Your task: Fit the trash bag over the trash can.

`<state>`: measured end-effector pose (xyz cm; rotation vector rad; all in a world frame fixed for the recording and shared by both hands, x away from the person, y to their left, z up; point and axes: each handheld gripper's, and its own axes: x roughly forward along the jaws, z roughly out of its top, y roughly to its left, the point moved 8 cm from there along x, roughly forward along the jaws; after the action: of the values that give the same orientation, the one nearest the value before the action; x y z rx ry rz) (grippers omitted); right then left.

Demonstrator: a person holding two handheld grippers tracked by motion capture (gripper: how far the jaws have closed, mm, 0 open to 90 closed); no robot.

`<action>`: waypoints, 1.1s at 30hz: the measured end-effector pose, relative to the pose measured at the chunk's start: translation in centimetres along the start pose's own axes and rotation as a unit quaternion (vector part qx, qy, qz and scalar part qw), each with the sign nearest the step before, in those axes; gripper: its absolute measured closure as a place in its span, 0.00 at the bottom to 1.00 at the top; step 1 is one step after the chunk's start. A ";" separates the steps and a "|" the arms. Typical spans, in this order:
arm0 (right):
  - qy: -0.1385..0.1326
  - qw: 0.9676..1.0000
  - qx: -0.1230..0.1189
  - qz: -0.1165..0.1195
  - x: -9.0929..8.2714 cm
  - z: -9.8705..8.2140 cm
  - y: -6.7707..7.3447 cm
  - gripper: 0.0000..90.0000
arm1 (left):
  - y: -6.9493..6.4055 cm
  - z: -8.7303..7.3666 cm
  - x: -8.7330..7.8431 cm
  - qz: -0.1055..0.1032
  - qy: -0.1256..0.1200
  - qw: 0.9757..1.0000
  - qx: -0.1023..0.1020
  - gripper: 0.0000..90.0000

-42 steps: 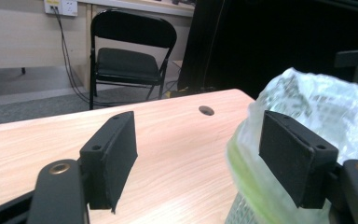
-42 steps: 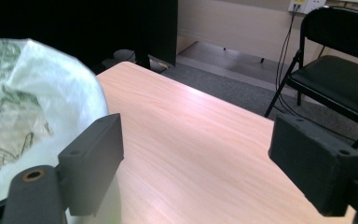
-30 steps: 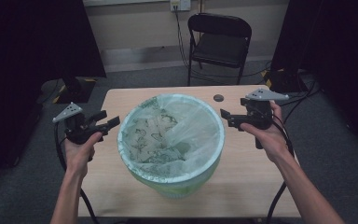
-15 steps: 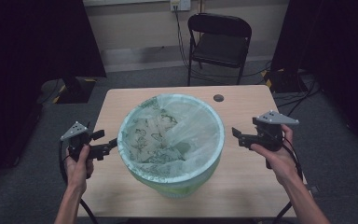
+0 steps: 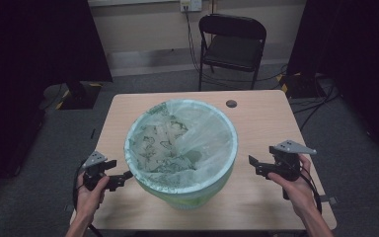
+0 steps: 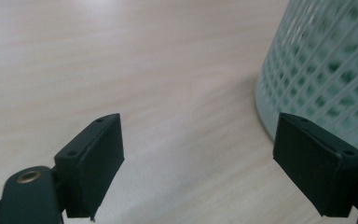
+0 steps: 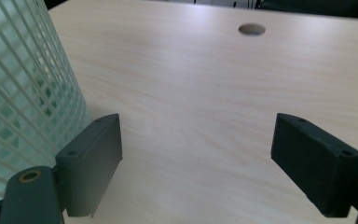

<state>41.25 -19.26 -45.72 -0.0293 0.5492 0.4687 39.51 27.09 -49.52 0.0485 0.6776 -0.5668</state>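
A white mesh waste bin lined with a pale green bag stands in the middle of the wooden table. My left gripper is low beside the bin's left wall, and my right gripper sits off the bin's right side with a gap. In the left gripper view the gripper stands open over bare wood, its jaws having just been opening, with the bin's mesh past the right jaw. In the right gripper view the gripper is open too, nothing between its jaws, and the mesh is at the left.
A round cable hole lies in the table behind the bin, also in the right gripper view as the hole. A black folding chair stands beyond the far edge. Cables trail on the floor at the right.
Both hands have come down and toward the near edge, from level with the bin's rim to low beside its walls. Neither gripper has taken hold of anything.
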 end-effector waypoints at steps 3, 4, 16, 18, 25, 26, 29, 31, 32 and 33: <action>0.015 1.000 -0.006 -0.007 0.6 -1.6 -0.1 0.17 | -0.2 -1.1 0.8 0.004 0.016 1.000 0.005 0.17; 0.020 1.000 -0.007 -0.009 0.9 -2.1 -0.2 0.17 | -0.3 -1.4 1.0 0.005 0.020 1.000 0.009 0.17; 0.070 0.997 -0.004 -0.023 3.6 -6.5 -1.0 0.18 | -0.8 -3.8 3.3 0.023 0.070 0.996 0.042 0.19; 0.075 0.997 -0.006 -0.032 3.8 -6.7 -1.3 0.18 | -0.7 -4.2 3.8 0.028 0.074 0.996 0.044 0.19; 0.097 0.994 -0.014 -0.058 4.5 -7.9 -1.9 0.18 | -0.7 -4.2 4.5 0.039 0.054 0.996 0.055 0.12; 0.100 0.993 -0.014 -0.060 4.6 -8.1 -2.0 0.18 | -0.6 -4.2 4.5 0.039 0.050 0.996 0.057 0.11; 0.098 0.993 -0.020 -0.062 4.6 -8.2 -2.1 0.17 | -0.5 -4.2 4.6 0.036 0.050 0.996 0.061 0.09; 0.099 0.993 -0.021 -0.066 4.6 -8.2 -2.1 0.16 | -0.5 -4.2 4.6 0.035 0.051 0.996 0.062 0.09; 0.099 0.993 -0.021 -0.065 4.6 -8.2 -2.2 0.16 | -0.5 -4.2 4.6 0.035 0.051 0.996 0.062 0.08; 0.100 0.993 -0.020 -0.064 4.6 -8.2 -2.2 0.16 | -0.5 -4.2 4.6 0.035 0.051 0.996 0.062 0.08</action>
<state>41.58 -20.47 -55.33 -0.1509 0.7289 0.3530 39.77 25.41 -55.52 0.2177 0.7372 -0.5418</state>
